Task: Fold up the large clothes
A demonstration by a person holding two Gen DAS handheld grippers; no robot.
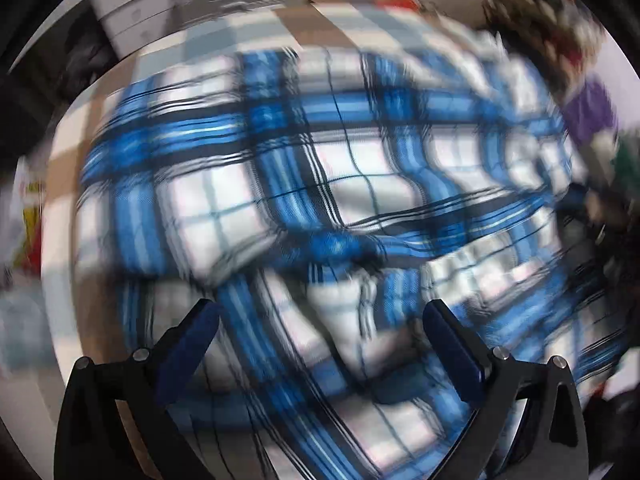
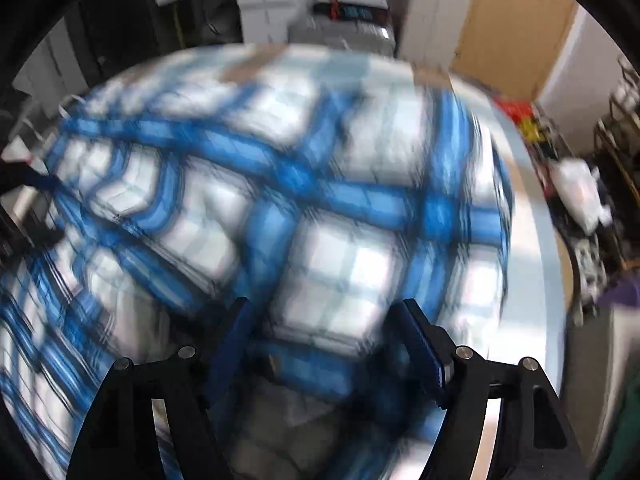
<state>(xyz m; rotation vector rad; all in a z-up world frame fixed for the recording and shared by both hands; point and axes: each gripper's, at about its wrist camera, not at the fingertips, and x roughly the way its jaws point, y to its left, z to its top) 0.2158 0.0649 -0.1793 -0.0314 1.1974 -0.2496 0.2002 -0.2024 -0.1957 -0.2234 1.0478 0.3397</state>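
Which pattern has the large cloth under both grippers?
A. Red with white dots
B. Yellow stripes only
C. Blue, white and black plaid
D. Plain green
C: the plaid cloth shows broad blue bands, white squares and thin black lines, and it fills both wrist views below the left gripper and the right gripper.

Left gripper (image 1: 320, 312): jaws spread wide, nothing clamped, angled steeply downward. Right gripper (image 2: 325, 309): jaws apart, somewhat narrower, nothing pinched, likewise angled steeply downward.
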